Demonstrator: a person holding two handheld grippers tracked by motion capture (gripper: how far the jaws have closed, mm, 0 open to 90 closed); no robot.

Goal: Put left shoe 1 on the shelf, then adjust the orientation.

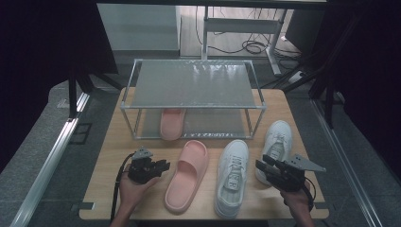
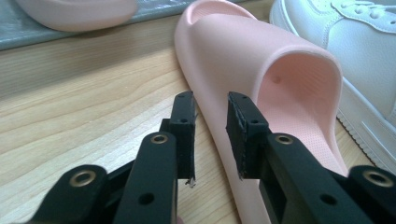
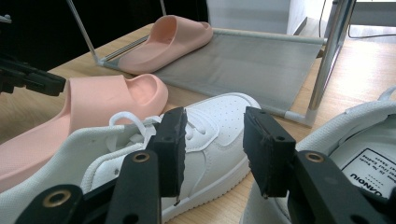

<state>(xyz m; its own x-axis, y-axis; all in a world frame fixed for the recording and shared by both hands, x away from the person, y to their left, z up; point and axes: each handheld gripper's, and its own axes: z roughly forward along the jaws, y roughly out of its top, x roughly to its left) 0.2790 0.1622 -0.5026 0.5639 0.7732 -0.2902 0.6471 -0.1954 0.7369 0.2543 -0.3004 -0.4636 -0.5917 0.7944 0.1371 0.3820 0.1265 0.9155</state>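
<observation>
The left gripper (image 1: 163, 166) is hovering agape just left of the pink slide (image 1: 187, 174), gripping nothing. The right gripper (image 1: 259, 165) is waiting unclenched between 2 sneakers (image 1: 231, 177).

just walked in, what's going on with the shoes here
A person holds a gripper in each hand at a table with a shoe rack. One pink slide already sits on the rack's lower shelf. The left gripper, open, is at the edge of the other slide. The right gripper hovers open between two white sneakers.
</observation>
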